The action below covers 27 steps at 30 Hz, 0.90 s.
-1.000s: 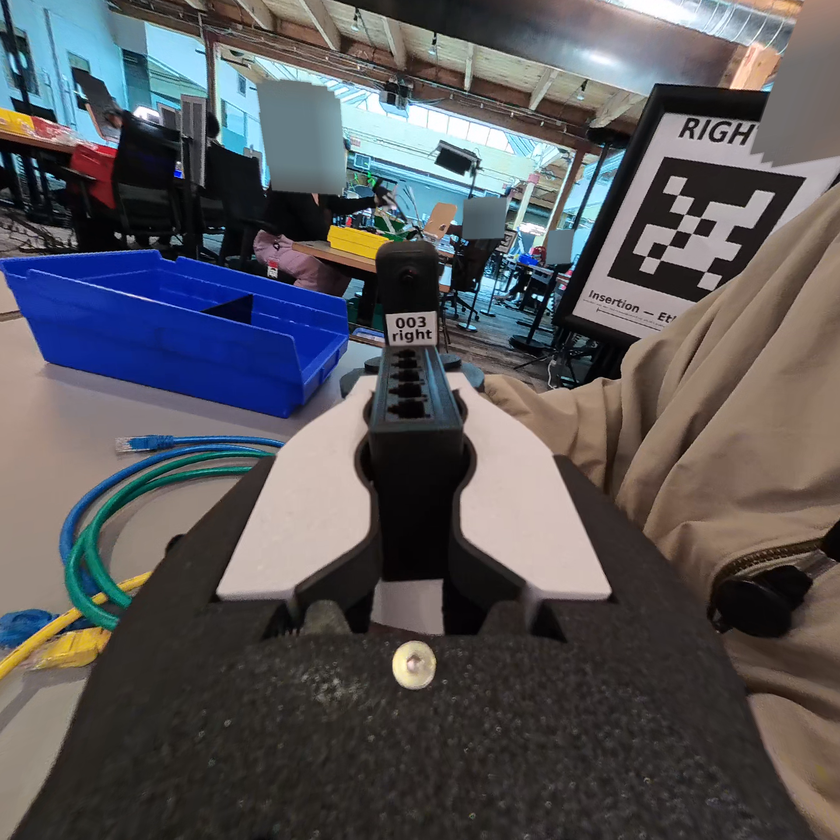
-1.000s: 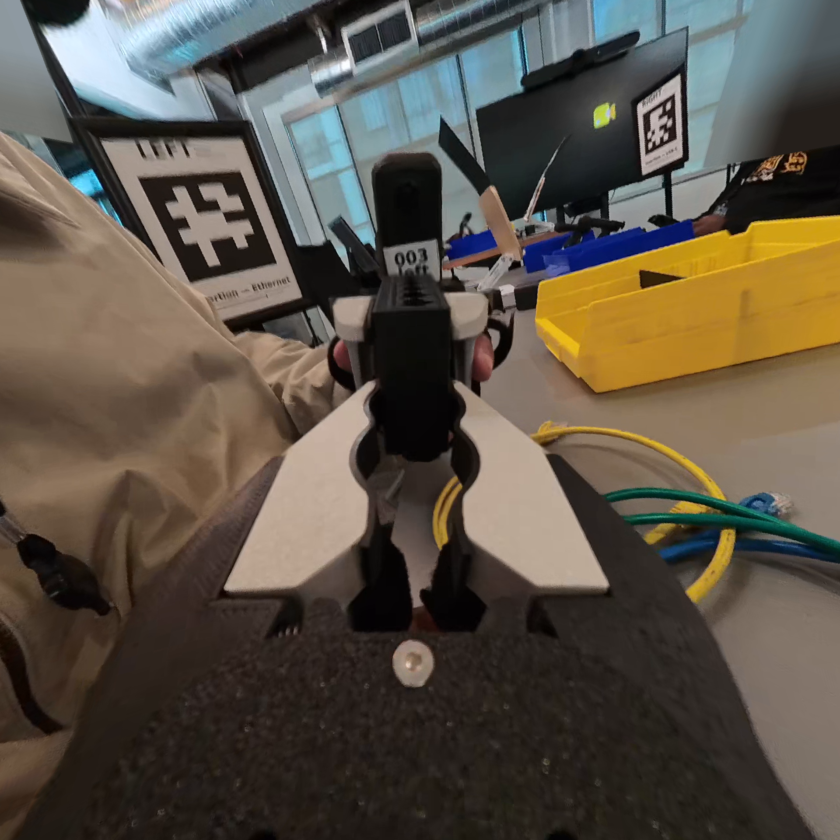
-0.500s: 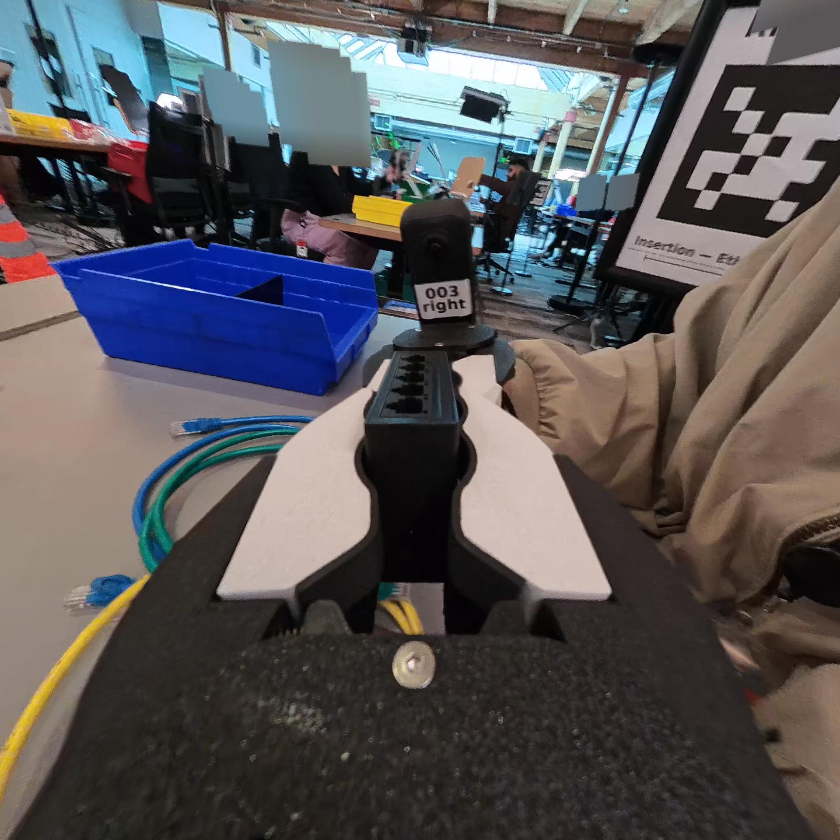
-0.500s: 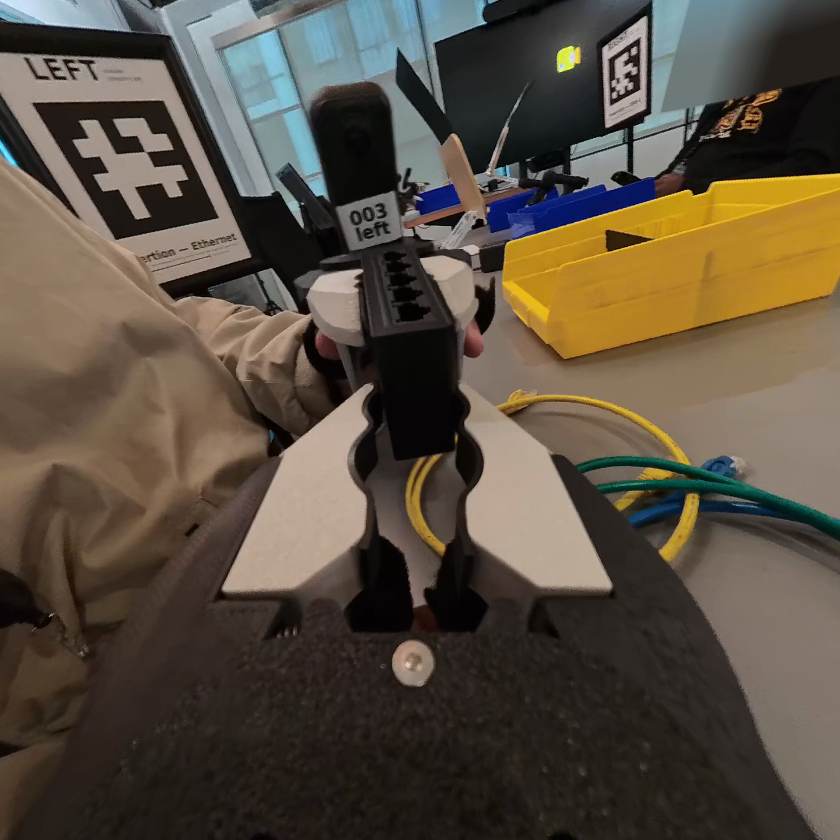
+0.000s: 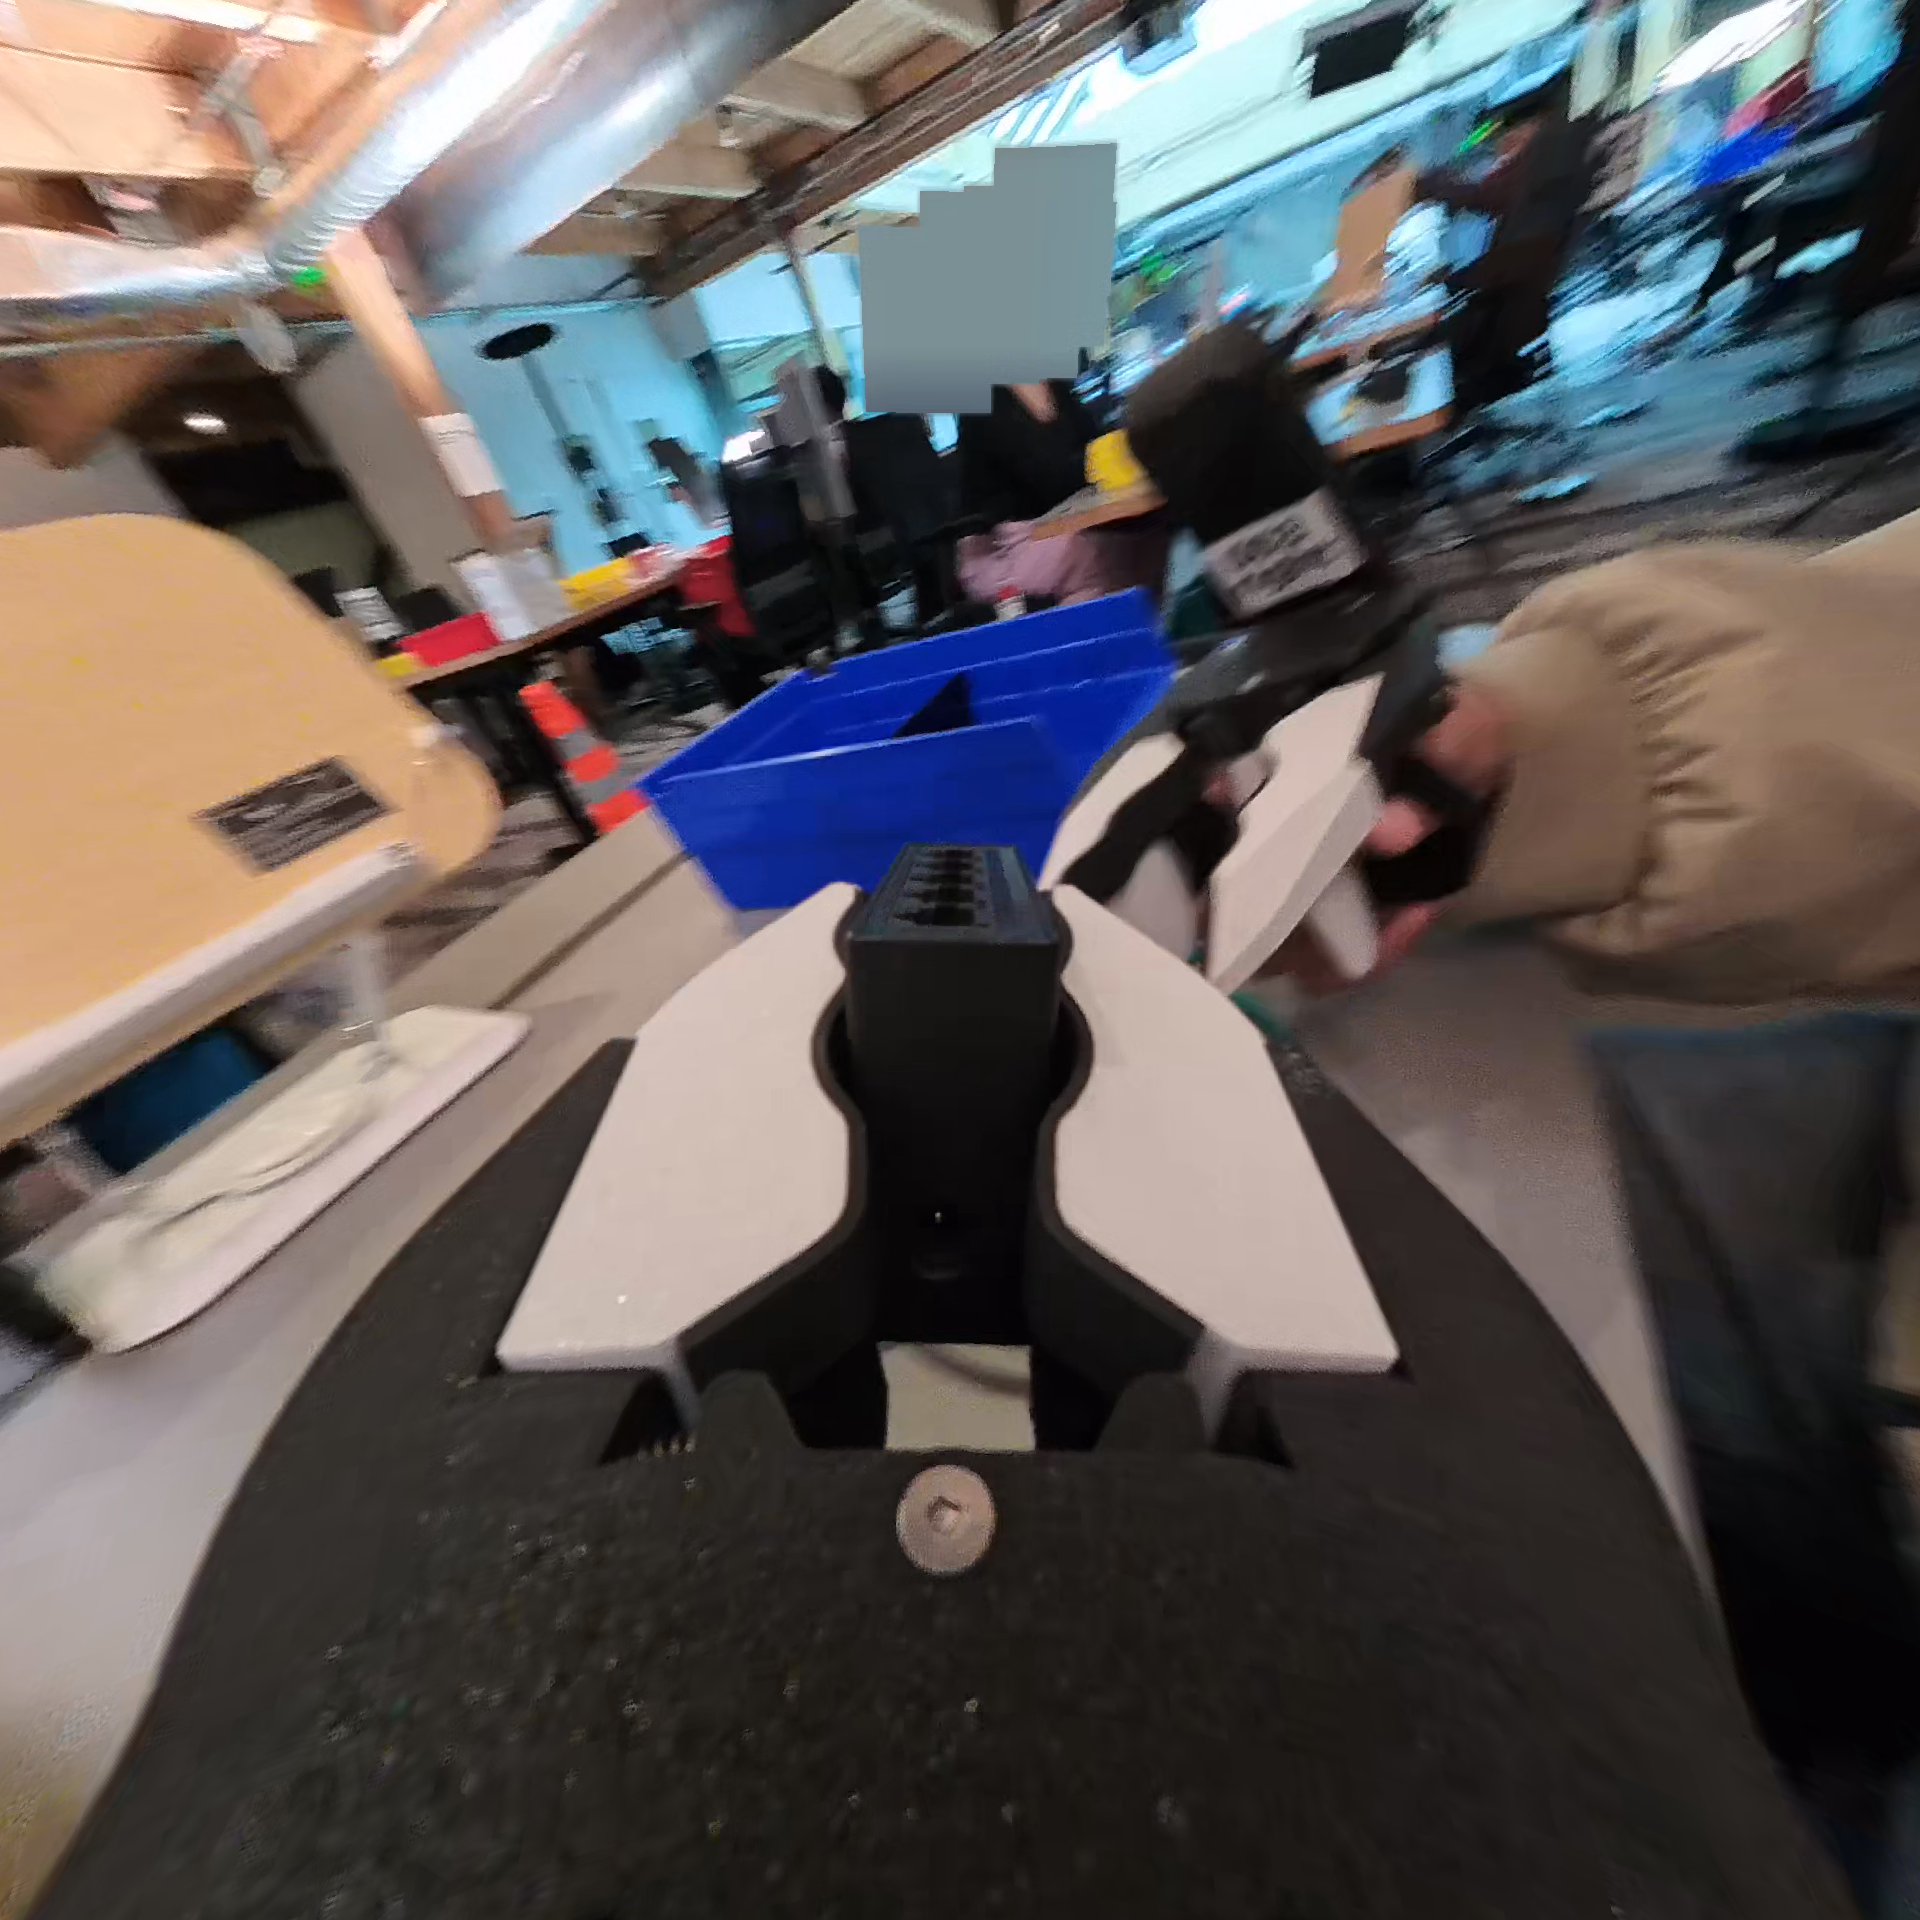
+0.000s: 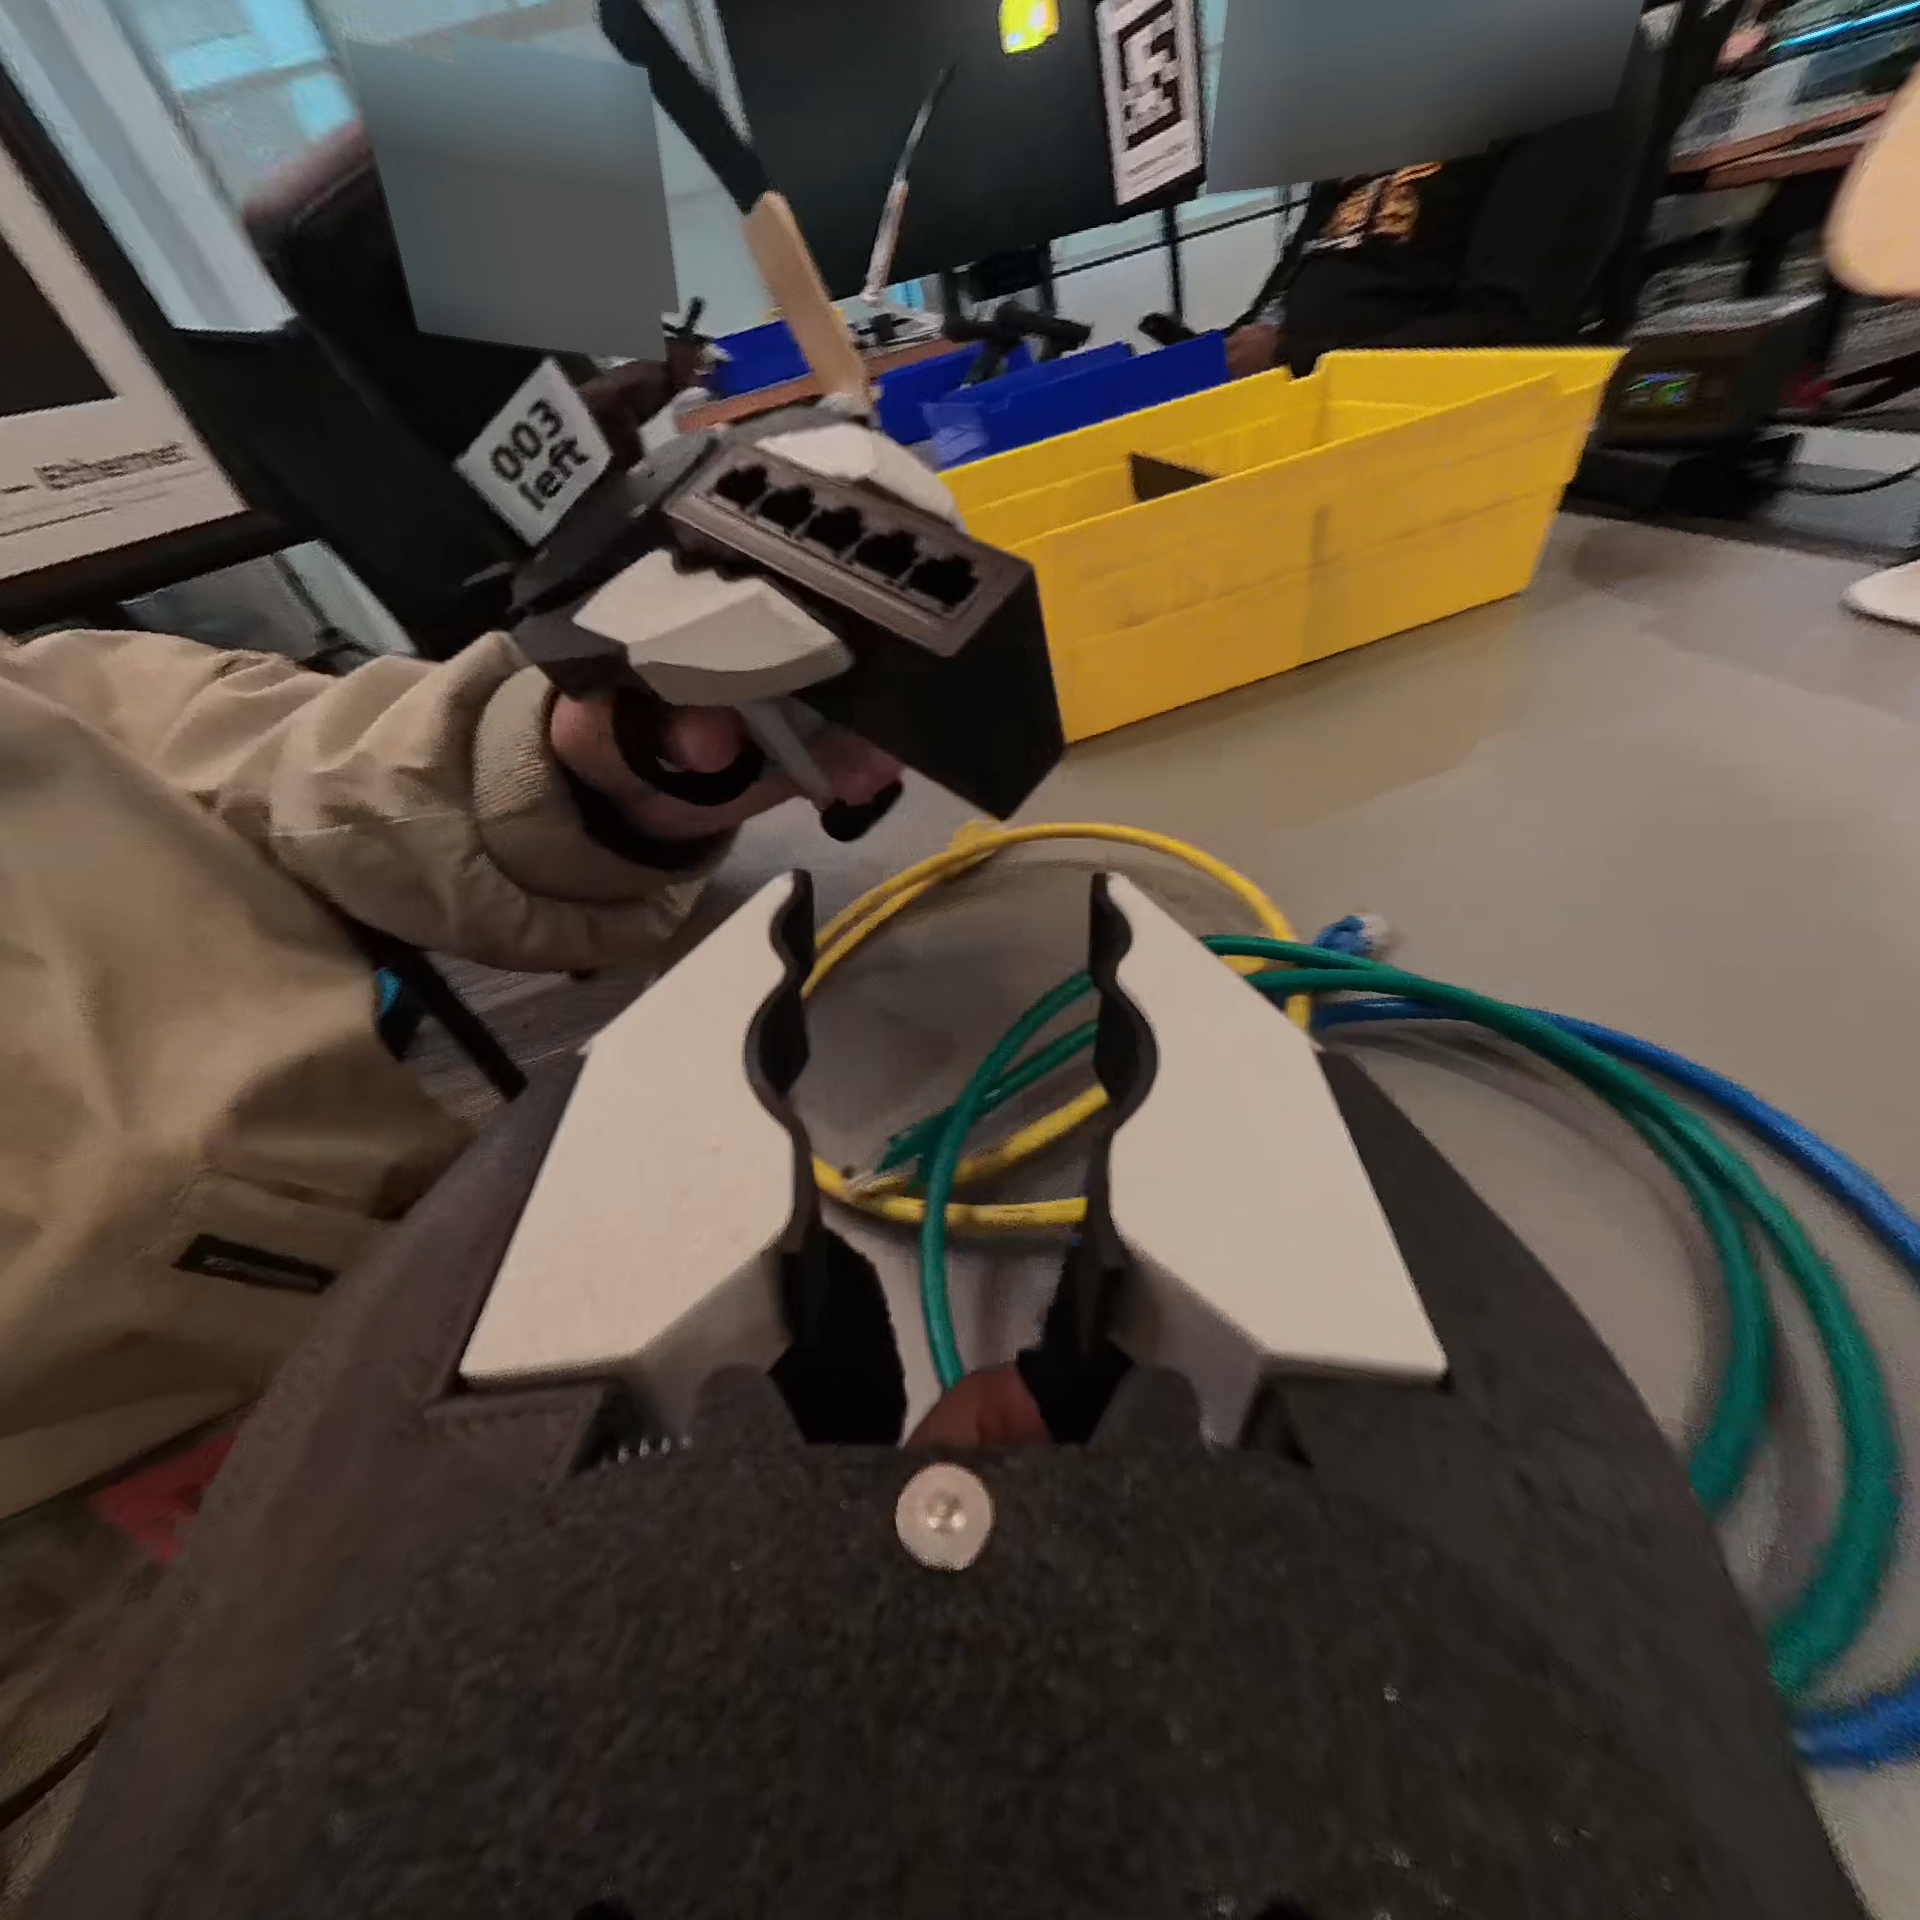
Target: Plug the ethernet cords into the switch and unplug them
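Right up close, we're looking down our right gripper [image 6: 945,1049] and its jaws are hanging spread apart with nothing between them. Just under and past the fingertips, the cords are lying loose on the grey table [image 6: 1507,790]: the green cord [image 6: 1558,1049] is running from right under the jaws out to the right in a long loop, the yellow cord [image 6: 1039,840] is curling in a ring straight ahead, and the blue cord [image 6: 1714,1101] is trailing along the far right side, one plug end poking up near the yellow loop.

A bit farther and up to the left, our left gripper [image 5: 956,935] is pinching the black switch [image 6: 883,613] by its sides, holding it above the table with the port row facing up and toward the right one. So the free gripper is nearer the cords, they're lying below and right of the ports, and we're guessing the next move means grabbing a plug and lining it up with them.

Farthest back, a yellow bin [image 6: 1351,520] is sitting on the table.
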### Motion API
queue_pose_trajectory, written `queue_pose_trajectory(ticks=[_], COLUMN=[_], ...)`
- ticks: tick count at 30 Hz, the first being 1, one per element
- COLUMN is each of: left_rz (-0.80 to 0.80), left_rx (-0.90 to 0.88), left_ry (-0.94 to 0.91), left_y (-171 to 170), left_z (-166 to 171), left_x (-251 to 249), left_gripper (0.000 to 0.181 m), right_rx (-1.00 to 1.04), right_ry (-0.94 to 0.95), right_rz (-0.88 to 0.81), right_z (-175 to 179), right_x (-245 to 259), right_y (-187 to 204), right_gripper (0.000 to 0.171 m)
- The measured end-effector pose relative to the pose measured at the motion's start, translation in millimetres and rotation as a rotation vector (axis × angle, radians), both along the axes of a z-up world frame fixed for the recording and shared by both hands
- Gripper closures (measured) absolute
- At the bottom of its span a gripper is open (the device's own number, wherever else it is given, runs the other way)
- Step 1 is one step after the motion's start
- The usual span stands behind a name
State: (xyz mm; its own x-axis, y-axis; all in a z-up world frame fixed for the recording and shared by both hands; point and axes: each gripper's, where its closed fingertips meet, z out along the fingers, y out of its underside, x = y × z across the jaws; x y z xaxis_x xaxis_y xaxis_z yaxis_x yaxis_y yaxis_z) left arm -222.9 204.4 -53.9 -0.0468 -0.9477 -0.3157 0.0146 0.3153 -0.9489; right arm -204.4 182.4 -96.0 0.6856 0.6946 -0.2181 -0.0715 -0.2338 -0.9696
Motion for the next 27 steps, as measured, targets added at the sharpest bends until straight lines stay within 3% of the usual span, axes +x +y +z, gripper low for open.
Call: queue_pose_trajectory(ticks=[5, 10, 12, 17, 22, 27], left_rz=[0.187, 0.237, 0.242, 0.243, 0.286, 0.323], left_rx=[0.049, 0.029, 0.025, -0.007, -0.047, -0.081], left_ry=[0.032, 0.055, 0.055, 0.064, 0.074, 0.091], left_y=[55.8, 77.5, 79.6, 80.3, 89.3, 98.5], left_z=[-17.1, -30.4, -31.0, -31.4, -33.3, -36.8], left_x=[-17.2, -19.2, -17.6, -18.0, -26.7, -32.6], left_gripper=[0.152, 0.152, 0.152, 0.152, 0.152, 0.152], right_rx=[-0.023, -0.124, -0.138, -0.131, -0.235, -0.232], right_ry=[-0.1, -0.266, -0.322, -0.414, -0.426, -0.421], right_rz=[-0.21, -0.362, -0.349, -0.121, -0.186, -0.244], right_z=[2.3, -10.8, -14.7, -31.6, -65.0, -62.7], right_x=[45.3, 74.5, 68.7, 12.8, 29.7, 38.1], right_y=[14.7, 16.9, 12.6, -13.4, -18.9, -32.1], right_gripper=[0.12, 0.119, 0.12, 0.124, 0.125, 0.128])
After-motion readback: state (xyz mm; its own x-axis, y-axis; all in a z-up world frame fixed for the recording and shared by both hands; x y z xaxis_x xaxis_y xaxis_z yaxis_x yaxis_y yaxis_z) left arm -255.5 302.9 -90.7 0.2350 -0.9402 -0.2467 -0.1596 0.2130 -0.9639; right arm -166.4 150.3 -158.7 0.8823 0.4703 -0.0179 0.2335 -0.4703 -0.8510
